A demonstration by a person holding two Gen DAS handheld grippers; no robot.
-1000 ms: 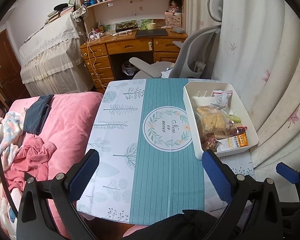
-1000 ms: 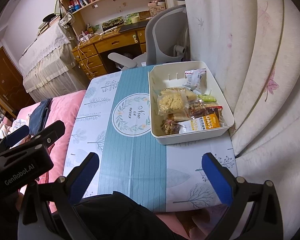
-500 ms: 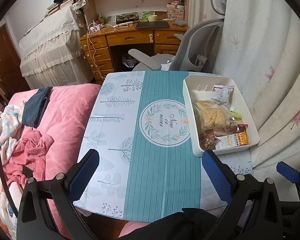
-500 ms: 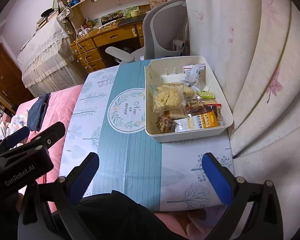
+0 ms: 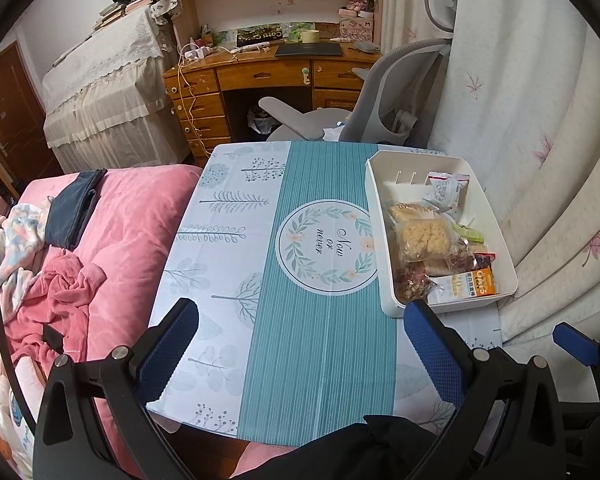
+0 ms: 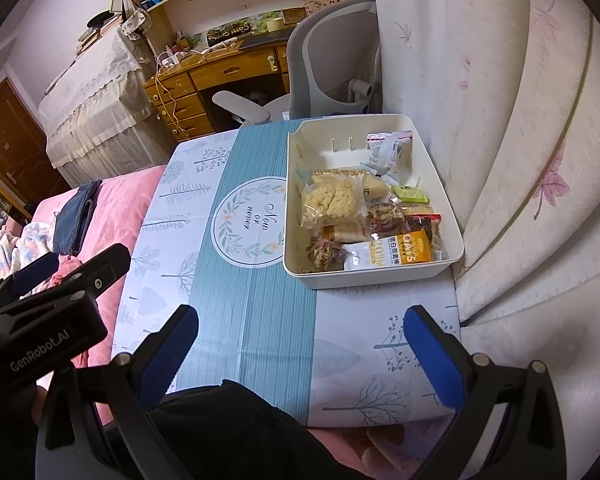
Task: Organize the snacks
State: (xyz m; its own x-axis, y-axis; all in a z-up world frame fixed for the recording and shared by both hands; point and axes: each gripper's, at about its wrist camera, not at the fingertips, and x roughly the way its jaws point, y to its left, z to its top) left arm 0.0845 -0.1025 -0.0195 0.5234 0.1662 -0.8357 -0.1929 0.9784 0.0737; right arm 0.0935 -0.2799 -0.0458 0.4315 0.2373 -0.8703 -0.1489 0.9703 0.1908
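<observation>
Inside white bin (image 6: 446, 236), orange oats packet (image 6: 396, 256), noodle bag (image 6: 332, 200), wrapped snacks (image 6: 390, 148)

I read "Now or never" inside the wreath on the tablecloth (image 5: 324, 240), "OATS" and "20" on the orange packet (image 6: 396, 256) in the white bin (image 6: 440, 184), and "GenRobot.AI" on the left gripper's (image 5: 300, 344) body.

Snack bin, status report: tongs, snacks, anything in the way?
Left tongs open, empty. Right tongs open, empty, short of the white bin. Snack packets piled inside the bin. Nothing on the tablecloth between.
</observation>
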